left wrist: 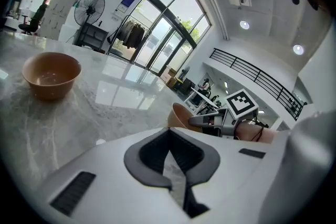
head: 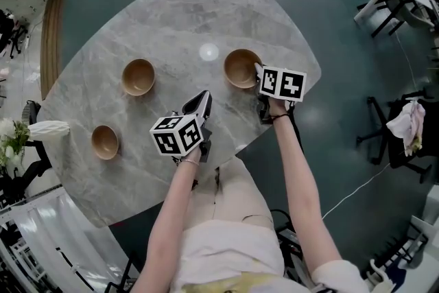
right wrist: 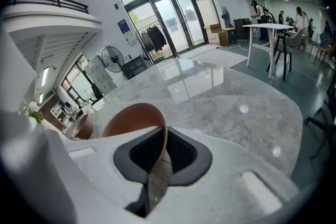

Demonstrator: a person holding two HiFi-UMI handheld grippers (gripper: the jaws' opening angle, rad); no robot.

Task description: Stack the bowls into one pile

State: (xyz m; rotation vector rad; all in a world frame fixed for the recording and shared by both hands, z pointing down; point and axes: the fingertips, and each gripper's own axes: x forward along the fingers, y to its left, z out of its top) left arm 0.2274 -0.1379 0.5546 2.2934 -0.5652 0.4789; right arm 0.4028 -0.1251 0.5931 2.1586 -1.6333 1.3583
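1. Firmly, the right gripper (right wrist: pixel 160 150) has its jaws pinched on the near rim of the rightmost bowl (right wrist: pixel 130 119), at the right side of the marble table (head: pixel 171 17).
2. The left gripper (left wrist: pixel 169 138) has its jaws together at the tips, with nothing between them.
3. Further left, well apart, stand the middle bowl (head: pixel 138 76) and the small bowl (head: pixel 105 141).

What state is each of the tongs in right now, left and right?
Left tongs: closed, nothing between them.
Right tongs: closed on the rim of the bowl.
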